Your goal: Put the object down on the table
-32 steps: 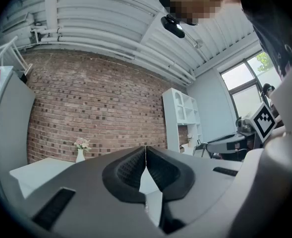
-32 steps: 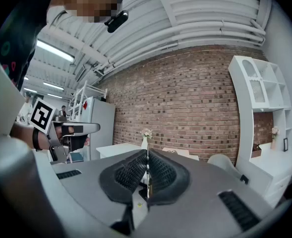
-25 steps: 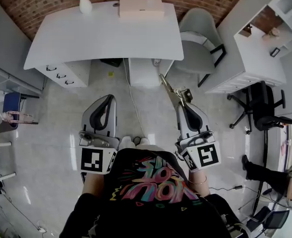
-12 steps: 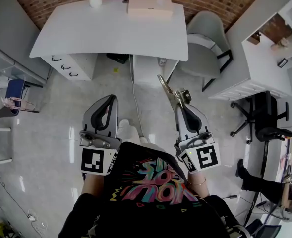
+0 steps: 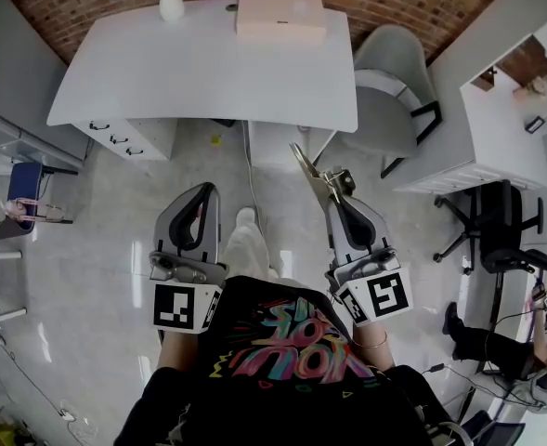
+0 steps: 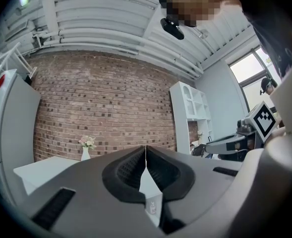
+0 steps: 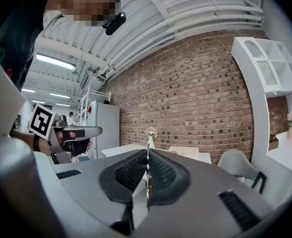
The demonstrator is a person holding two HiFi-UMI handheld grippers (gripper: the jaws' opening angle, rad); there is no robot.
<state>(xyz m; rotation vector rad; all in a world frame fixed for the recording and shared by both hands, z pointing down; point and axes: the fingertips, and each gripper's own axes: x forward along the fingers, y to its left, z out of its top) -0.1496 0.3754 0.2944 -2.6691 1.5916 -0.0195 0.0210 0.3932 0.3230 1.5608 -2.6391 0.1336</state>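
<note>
My right gripper (image 5: 335, 191) is shut on a thin, long metal object (image 5: 311, 164) that sticks forward and left out of its tips. In the right gripper view the thin metal object (image 7: 147, 180) shows edge-on as a brassy strip pinched between the black pads (image 7: 161, 175). My left gripper (image 5: 201, 191) is held level beside it; its jaws meet with nothing between them (image 6: 146, 155). The white table (image 5: 208, 72) stands ahead, past both grippers, over bare tiled floor. Both grippers hang in the air in front of the person's body.
On the table's far edge stand a white vase with flowers (image 5: 170, 3) and a pale flat box (image 5: 280, 13). A grey chair (image 5: 391, 86) sits at its right end, drawers (image 5: 117, 138) under its left. A white shelf unit (image 5: 496, 110) and a black office chair (image 5: 493, 223) stand right.
The person has stepped forward; one leg now shows between the grippers and the table sits a little nearer. Both grippers keep their pose and grip.
</note>
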